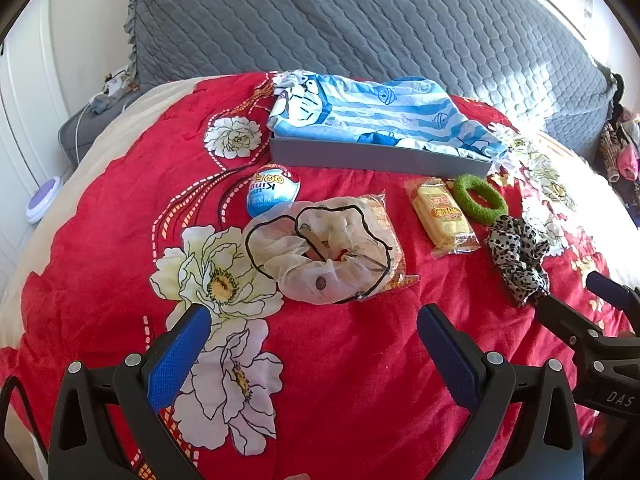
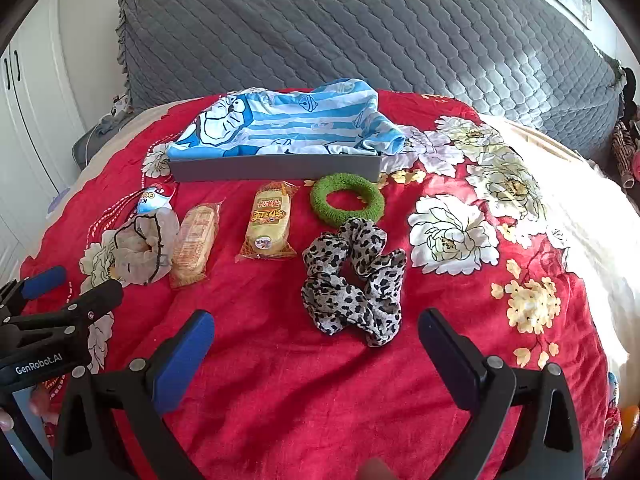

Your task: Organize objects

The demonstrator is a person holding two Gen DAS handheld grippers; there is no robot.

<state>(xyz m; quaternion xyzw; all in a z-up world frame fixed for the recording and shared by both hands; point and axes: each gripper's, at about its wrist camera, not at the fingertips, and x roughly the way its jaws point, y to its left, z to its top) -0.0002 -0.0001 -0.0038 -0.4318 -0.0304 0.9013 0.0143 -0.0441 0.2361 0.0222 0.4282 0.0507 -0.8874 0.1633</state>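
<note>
While both jaws stand released and empty, I see a gauzy white scrunchie [image 1: 324, 256] ahead of the left gripper [image 1: 314, 340]. A ruffled leopard-print scrunchie [image 2: 354, 276] lies ahead of the right gripper [image 2: 316, 342], beside a fuzzy green ring [image 2: 347, 200].

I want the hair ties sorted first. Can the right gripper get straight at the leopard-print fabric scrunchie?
Probably yes: the right gripper stands open, and the leopard-print fabric scrunchie lies just ahead on the red floral blanket, with nothing between them.

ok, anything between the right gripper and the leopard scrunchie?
Nothing visible. The right gripper is open, and the leopard scrunchie lies just beyond its fingertips on bare red bedspread. The green ring touches the scrunchie's far edge, away from the gripper, so it doesn't block the approach.
</note>
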